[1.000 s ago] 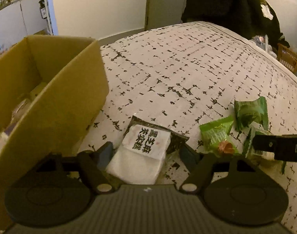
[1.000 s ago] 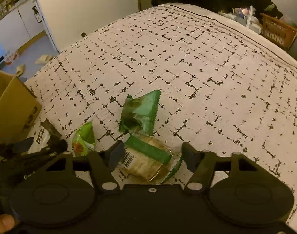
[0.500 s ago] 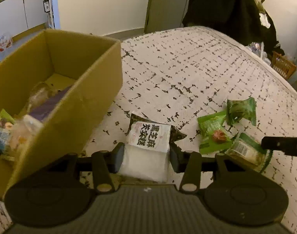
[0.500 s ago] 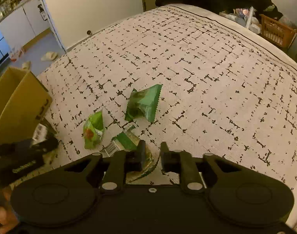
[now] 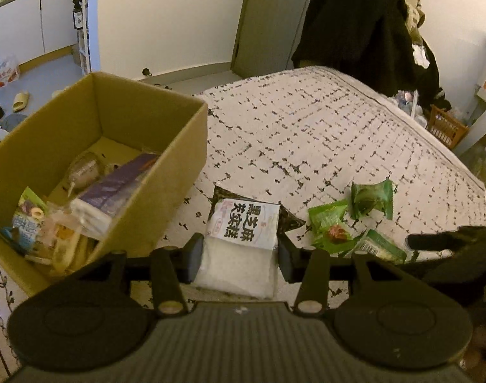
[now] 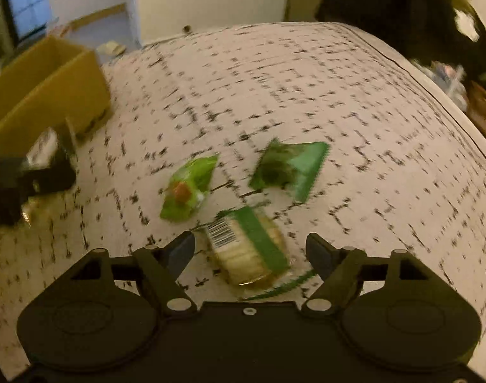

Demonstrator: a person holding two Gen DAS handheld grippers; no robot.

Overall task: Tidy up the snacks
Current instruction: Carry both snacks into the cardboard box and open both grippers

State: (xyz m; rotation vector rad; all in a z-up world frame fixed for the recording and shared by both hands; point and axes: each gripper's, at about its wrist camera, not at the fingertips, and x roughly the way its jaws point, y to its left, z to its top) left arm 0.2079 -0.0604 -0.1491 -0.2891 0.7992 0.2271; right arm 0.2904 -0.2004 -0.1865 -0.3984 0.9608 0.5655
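My left gripper (image 5: pixel 239 257) is shut on a white sesame cake packet (image 5: pixel 243 239) with black print, held above the bed beside the open cardboard box (image 5: pixel 179 172), which holds several snacks. My right gripper (image 6: pixel 251 252) is open, its fingers either side of a clear cracker pack with a green stripe (image 6: pixel 246 249) that lies on the bedspread. A light green snack packet (image 6: pixel 188 191) and a dark green packet (image 6: pixel 290 169) lie just beyond it. All three green packets also show in the left wrist view, at right (image 5: pixel 330 226).
The patterned bedspread (image 6: pixel 306 79) stretches far ahead. The box sits at the bed's left edge (image 6: pixel 48 89). A dark coat (image 5: pixel 364 32) hangs beyond the far end. A wooden basket (image 5: pixel 447 127) stands on the floor at right.
My left gripper has risen with the white packet, so the box's inside now shows. My right gripper, closed half a second ago, has opened around the cracker pack, which lies on the bed.
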